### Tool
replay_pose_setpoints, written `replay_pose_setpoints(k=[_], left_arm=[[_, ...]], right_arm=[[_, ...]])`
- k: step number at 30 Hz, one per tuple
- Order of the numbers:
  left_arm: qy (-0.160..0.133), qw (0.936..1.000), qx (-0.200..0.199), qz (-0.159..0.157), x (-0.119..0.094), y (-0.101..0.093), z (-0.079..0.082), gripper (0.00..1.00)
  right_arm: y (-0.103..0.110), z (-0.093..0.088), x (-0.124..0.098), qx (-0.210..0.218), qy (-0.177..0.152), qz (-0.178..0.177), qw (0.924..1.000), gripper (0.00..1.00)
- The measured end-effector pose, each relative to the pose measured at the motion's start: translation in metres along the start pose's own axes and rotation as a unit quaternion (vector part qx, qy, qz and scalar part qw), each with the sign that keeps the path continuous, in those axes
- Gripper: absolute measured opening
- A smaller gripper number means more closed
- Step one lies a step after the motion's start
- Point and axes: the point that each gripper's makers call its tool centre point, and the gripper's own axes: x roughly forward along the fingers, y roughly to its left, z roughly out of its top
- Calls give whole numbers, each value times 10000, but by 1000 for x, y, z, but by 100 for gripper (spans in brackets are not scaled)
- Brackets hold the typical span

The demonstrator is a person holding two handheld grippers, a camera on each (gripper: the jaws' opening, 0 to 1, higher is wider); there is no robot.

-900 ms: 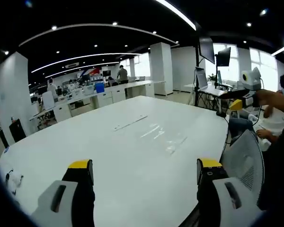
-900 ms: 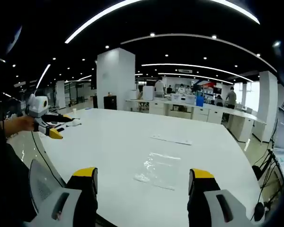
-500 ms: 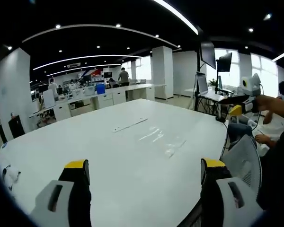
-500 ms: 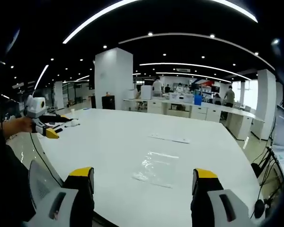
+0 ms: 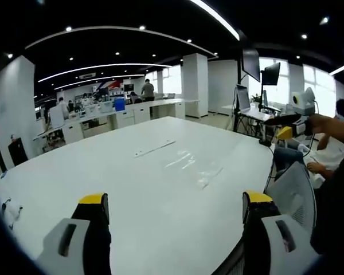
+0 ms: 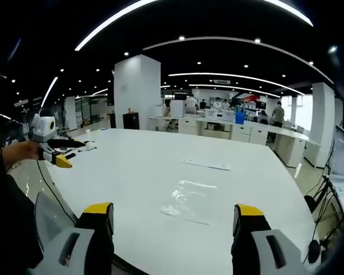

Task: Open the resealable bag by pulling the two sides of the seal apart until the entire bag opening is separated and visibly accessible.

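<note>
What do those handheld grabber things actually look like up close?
Each gripper has two dark jaws with yellow tips, mounted on pale grey housings with a dark slot. The left gripper and the right gripper match. Seen from across the table, each looks slim and dark, with a yellow tip.

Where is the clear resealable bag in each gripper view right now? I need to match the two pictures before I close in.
Left gripper view: the clear resealable bag lies flat on the white table, right of centre, above and between the open jaws.
Right gripper view: the bag lies near centre, just above the gap between the open jaws.
Shared landmark: the thin white strip on the table just beyond the bag.
</note>
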Motion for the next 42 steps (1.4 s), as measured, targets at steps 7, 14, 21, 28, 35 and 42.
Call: replay_pose_setpoints(k=[7, 14, 21, 28, 35, 42], left_arm=[[-104, 9999, 46, 1, 0, 5, 5, 99], [65, 9997, 224, -105, 1, 1, -2, 99], [161, 9994, 282, -140, 2, 0, -8, 99], [286, 9989, 355, -113, 2, 2, -13, 99], [307, 9989, 345, -126, 2, 2, -14, 99], [314, 9988, 346, -130, 3, 2, -14, 98]], right_arm=[[-1, -1, 1, -14, -9, 1, 10000, 85], [0, -1, 3, -64, -27, 52, 10000, 84], [2, 1, 2, -65, -57, 112, 9999, 83], [1, -1, 1, -97, -43, 105, 9999, 81], [-3, -4, 0, -132, 26, 72, 9999, 80], [-3, -5, 2, -156, 62, 89, 9998, 80]])
